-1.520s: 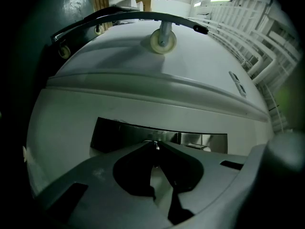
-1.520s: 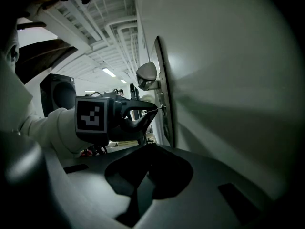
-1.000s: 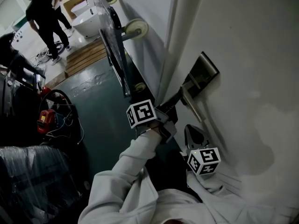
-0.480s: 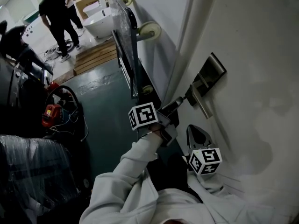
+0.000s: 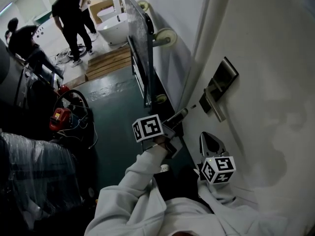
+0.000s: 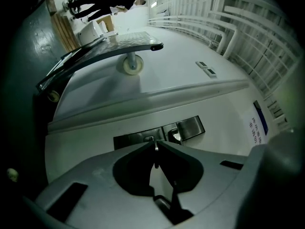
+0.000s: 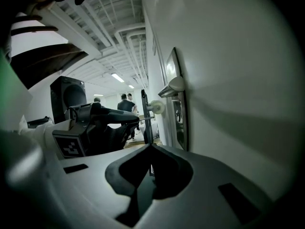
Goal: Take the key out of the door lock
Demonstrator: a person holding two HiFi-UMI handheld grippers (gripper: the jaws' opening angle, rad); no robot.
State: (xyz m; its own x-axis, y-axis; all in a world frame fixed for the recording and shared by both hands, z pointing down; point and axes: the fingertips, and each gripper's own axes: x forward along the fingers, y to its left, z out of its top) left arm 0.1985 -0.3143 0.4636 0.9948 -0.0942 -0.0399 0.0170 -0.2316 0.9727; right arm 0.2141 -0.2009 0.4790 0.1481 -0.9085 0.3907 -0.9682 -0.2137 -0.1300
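The dark lock plate [image 5: 224,80] with its lever handle [image 5: 214,102] sits on the pale door [image 5: 266,58]. My left gripper [image 5: 186,112] is shut on the small metal key [image 5: 193,106], whose tip pokes out just short of the plate and apart from it. In the left gripper view the key [image 6: 156,151] shows as a thin sliver between the closed jaws, with the lock plate [image 6: 138,139] and handle [image 6: 190,127] beyond. My right gripper [image 5: 208,138] hangs shut and empty below the handle, close to the door. The right gripper view shows the plate [image 7: 180,109] edge-on.
A wheeled trolley with an upright panel [image 5: 141,53] stands against the wall left of the door. People [image 5: 73,14] stand far back by a wooden pallet [image 5: 109,62]. A red tool [image 5: 59,118] and plastic-wrapped goods [image 5: 34,173] crowd the left.
My left gripper has drawn back from the lock plate toward the lower left, with the key now out of the keyhole. The right gripper has barely moved.
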